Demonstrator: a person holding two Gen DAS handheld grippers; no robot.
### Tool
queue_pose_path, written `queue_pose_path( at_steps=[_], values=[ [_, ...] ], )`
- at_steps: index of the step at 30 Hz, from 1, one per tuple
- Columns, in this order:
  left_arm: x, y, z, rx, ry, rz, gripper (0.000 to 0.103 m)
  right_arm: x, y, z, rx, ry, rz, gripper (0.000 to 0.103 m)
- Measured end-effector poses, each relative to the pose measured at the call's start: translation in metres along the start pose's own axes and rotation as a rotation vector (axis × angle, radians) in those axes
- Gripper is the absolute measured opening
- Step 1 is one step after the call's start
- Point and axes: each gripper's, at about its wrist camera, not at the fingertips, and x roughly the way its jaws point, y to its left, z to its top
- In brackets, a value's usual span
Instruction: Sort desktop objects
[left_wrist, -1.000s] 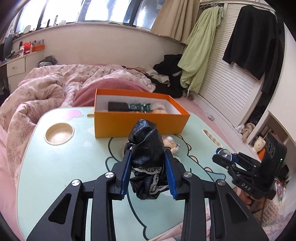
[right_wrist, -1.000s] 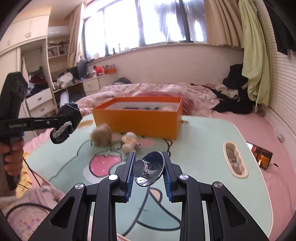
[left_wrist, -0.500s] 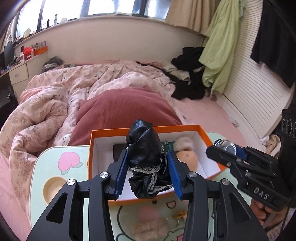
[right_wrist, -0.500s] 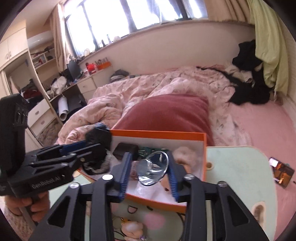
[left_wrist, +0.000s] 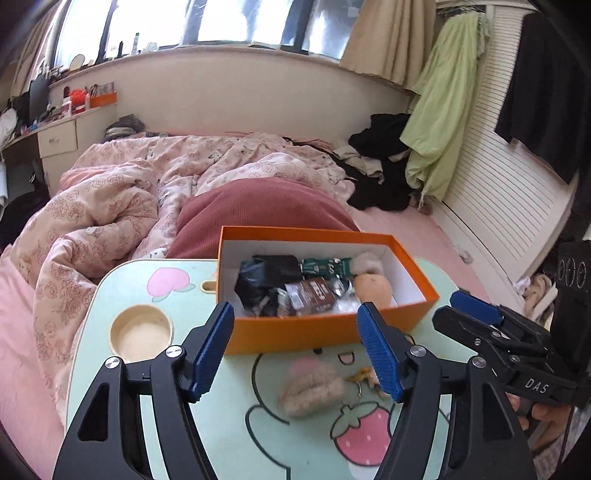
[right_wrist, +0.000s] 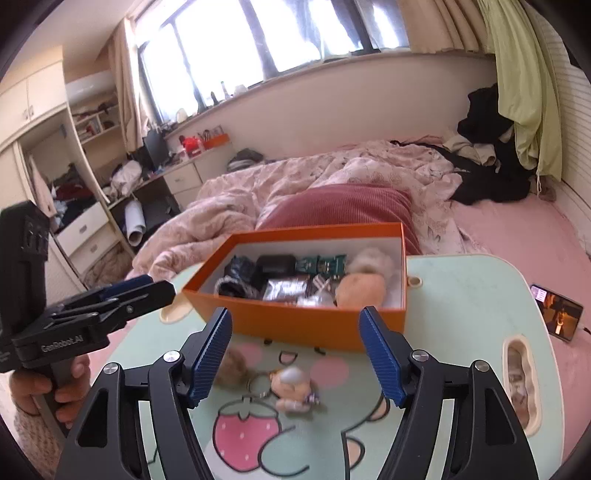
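The orange box stands at the far side of the mint-green table. Inside lie a black lace cloth, a shiny metal cup, a brown packet and plush pieces. My left gripper hovers in front of the box, its jaws opening with nothing between them. My right gripper does the same, empty and widening. A fluffy brown pompom and a small doll keychain lie on the table below both grippers.
A round cup recess sits at the table's left, an oval slot at its right. A phone lies on the pink bedding beyond the right edge. A red pillow and a crumpled quilt lie behind the box.
The left gripper let go of the black cloth and the right one of the shiny cup; both things now lie in the box. Both jaws spread wide and drew back from the box.
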Motion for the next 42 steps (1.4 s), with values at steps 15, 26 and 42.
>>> queue_pose_path(
  at_steps=[15,26,42],
  values=[
    [0.031,-0.013,-0.093,0.036,0.232,0.16,0.103,0.008,0.006,-0.097,-0.13,0.202,-0.203,0.093],
    [0.03,-0.011,-0.096,0.032,0.222,0.163,0.103,0.008,0.001,-0.099,-0.142,0.193,-0.169,0.103],
    [0.031,-0.011,-0.096,0.032,0.221,0.163,0.103,0.008,0.002,-0.099,-0.141,0.191,-0.171,0.103]
  ],
)
